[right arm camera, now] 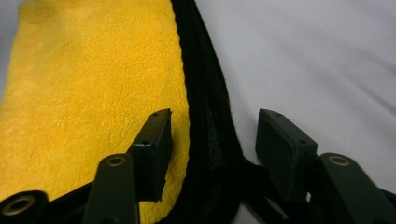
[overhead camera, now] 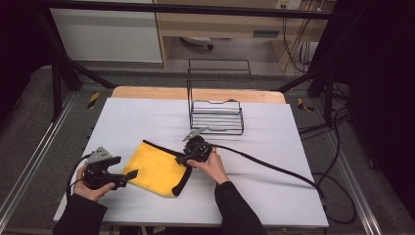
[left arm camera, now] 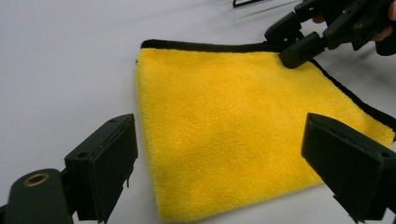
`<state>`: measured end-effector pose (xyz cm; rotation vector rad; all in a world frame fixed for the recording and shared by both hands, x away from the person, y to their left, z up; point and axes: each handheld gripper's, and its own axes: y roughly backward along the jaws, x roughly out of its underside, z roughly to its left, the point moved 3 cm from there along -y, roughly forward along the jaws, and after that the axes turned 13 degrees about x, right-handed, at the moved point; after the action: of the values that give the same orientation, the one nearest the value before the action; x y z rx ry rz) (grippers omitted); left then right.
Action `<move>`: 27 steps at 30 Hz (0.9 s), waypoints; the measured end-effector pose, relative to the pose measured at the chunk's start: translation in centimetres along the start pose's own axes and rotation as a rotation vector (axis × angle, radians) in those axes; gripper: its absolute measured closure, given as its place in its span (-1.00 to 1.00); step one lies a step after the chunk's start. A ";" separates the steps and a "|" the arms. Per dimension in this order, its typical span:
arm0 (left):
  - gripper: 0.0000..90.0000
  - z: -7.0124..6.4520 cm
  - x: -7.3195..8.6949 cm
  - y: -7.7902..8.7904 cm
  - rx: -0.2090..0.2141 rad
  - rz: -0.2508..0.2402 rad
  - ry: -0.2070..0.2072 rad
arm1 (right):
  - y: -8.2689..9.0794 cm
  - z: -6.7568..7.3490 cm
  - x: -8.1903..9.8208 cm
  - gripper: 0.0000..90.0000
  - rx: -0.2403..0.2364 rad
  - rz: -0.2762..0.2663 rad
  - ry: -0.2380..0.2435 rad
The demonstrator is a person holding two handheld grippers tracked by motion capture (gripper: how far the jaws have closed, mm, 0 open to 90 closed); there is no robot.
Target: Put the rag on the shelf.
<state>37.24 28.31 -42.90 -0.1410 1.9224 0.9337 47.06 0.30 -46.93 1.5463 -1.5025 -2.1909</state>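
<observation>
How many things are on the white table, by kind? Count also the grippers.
Yellow cloth: 1
Black wire rack: 1
Grippers, left gripper and right gripper: 2
Total: 4

Table (overhead camera: 147, 117): wooden top, covered by a white sheet (overhead camera: 274, 191). Lying on the sheet were a folded yellow cloth with black edging (overhead camera: 159, 171) near the front, and a black wire rack (overhead camera: 216, 116) toward the back.

cloth (overhead camera: 159, 170) on table (overhead camera: 274, 196), near front-left | wire rack (overhead camera: 216, 116) behind it (well apart)
</observation>
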 end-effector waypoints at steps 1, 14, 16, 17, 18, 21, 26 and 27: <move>-0.74 0.1 0.0 0.1 -0.004 -0.001 0.000 | 0.1 0.0 0.0 0.16 -0.009 0.010 -0.002; -0.72 1.0 0.3 0.3 -0.043 -0.006 0.025 | 0.9 0.4 0.1 0.77 -0.062 0.071 -0.022; -0.72 1.1 0.4 0.4 -0.046 -0.007 0.030 | 1.1 0.4 0.1 0.79 -0.053 0.067 -0.033; -0.72 1.2 0.4 0.4 -0.049 -0.009 0.032 | 1.3 0.5 0.1 0.79 -0.046 0.064 -0.039; -0.72 1.2 0.5 0.4 -0.051 -0.013 0.038 | 1.5 0.6 0.1 0.80 -0.040 0.061 -0.044; -0.72 1.3 0.5 0.5 -0.056 -0.014 0.041 | 2.5 0.6 0.4 0.80 -0.035 0.061 -0.068; -0.72 1.4 0.6 0.2 -0.058 -0.001 0.038 | 4.1 1.2 1.4 0.81 0.007 0.056 -0.100; -0.72 1.4 0.6 0.2 -0.059 0.005 0.036 | 4.2 1.4 1.7 0.81 0.018 0.054 -0.114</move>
<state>37.81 29.51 -43.64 -0.1889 1.9303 0.9977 43.30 -1.88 -44.97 1.3904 -1.5792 -2.2766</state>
